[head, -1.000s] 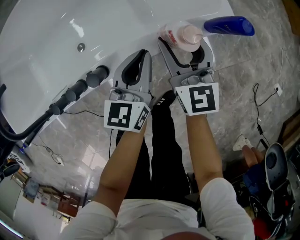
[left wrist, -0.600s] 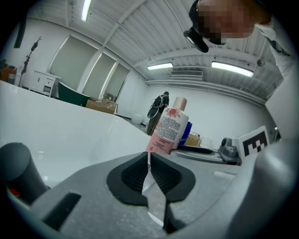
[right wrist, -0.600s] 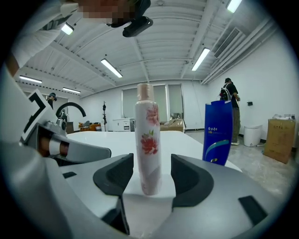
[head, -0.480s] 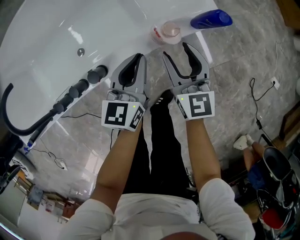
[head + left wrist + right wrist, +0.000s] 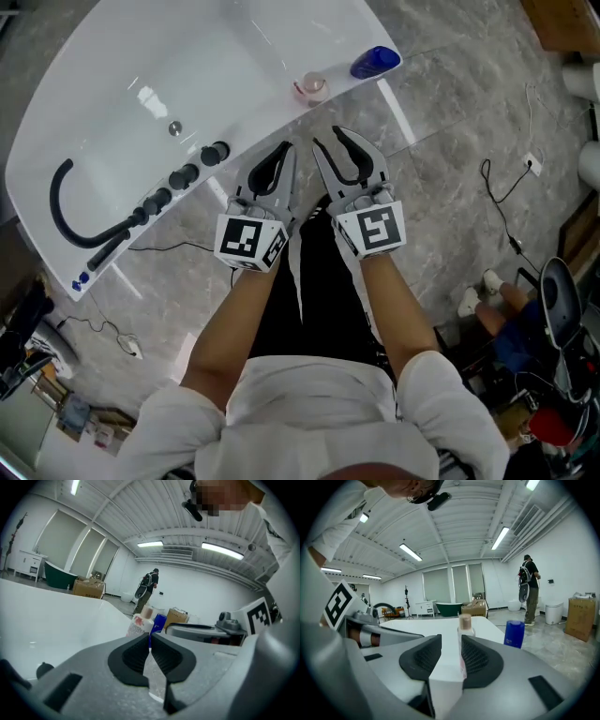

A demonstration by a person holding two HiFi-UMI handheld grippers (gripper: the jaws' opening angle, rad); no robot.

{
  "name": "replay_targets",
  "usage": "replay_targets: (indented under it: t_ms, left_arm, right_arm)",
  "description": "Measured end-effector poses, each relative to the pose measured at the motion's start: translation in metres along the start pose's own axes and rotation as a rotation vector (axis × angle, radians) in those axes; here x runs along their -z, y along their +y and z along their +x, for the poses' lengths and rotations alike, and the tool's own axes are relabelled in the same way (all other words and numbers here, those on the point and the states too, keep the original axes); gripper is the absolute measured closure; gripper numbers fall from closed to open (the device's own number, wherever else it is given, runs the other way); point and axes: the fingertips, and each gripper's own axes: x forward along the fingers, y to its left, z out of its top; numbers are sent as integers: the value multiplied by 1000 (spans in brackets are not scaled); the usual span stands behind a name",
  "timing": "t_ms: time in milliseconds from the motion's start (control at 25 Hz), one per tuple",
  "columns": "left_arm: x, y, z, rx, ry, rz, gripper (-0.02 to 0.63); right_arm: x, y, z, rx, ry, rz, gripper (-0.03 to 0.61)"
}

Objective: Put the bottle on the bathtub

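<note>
A grey stone-look floor fills the right of the head view, with a white bathtub (image 5: pixel 187 75) across the upper left. The clear, pink-capped bottle (image 5: pixel 310 87) stands upright on the tub's rim near top centre, near a blue bottle (image 5: pixel 375 62), so the placing looks done. The right gripper (image 5: pixel 330 141), well apart from it, has just been closing its jaws, which stand partly apart with nothing between them. The left gripper (image 5: pixel 284 148) has its jaws together, empty.

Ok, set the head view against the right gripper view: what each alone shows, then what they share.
Head view only: the tub's small round metal drain and the wearer's black trousers. Right gripper view only: a dark green tub, a standing person and a brown cardboard box far off. Both: the white bathtub, the clear pink-capped bottle on its rim and the blue plastic bottle beside it.
</note>
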Motion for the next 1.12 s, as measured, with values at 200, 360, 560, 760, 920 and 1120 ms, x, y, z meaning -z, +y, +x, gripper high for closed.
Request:
replay_targets:
  t_ms: [200, 360, 560, 760, 920, 1120]
  left_arm:
    - [-52, -25, -31, 29, -15, 31, 595]
    - [-106, -45, -43, 72, -58, 67, 595]
    - [-176, -66, -61, 134, -118, 140, 595]
    - [-215, -81, -99, 94, -143, 157, 595]
    - [-247, -83, -122, 77, -179, 159, 595]
    - [-285, -85, -158, 59, -218, 216, 595]
  right_arm:
    - [-71, 14, -20, 10, -45, 25, 483]
    - [-130, 15, -33, 18, -90, 15, 502]
    - [-207, 15, -52, 36, -166, -38, 533]
    - [-252, 27, -98, 51, -209, -52, 550]
    - [-285, 33, -127, 34, -243, -78, 558]
    - [-313, 39, -166, 39, -275, -104, 563]
